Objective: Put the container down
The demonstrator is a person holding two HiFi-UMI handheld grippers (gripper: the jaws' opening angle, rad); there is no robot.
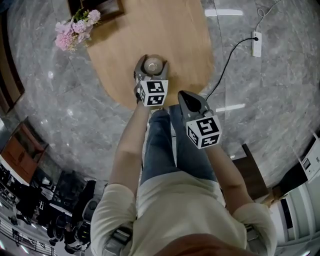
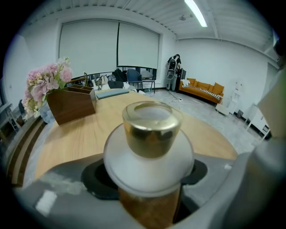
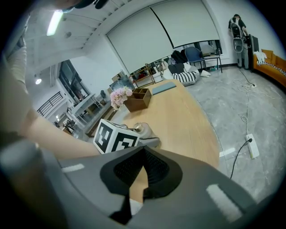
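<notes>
The container [image 1: 153, 65] is a small amber bottle with a gold cap and a white collar [image 2: 149, 147]. My left gripper [image 1: 152, 71] is shut on it, a dark pad pressing each side of its body. It is held upright over the near part of the oval wooden table [image 1: 150, 30]; whether its base touches the top is hidden. My right gripper [image 1: 186, 97] hangs shut and empty over the table's near edge, just right of the left one. In the right gripper view its pads [image 3: 154, 172] meet, with the left gripper's marker cube [image 3: 115, 137] beyond.
A bunch of pink flowers [image 1: 75, 30] and a dark wooden box [image 1: 100, 7] stand at the table's far left end. A white power strip [image 1: 257, 44] with a black cable lies on the grey marble floor to the right. My legs stand against the table's near edge.
</notes>
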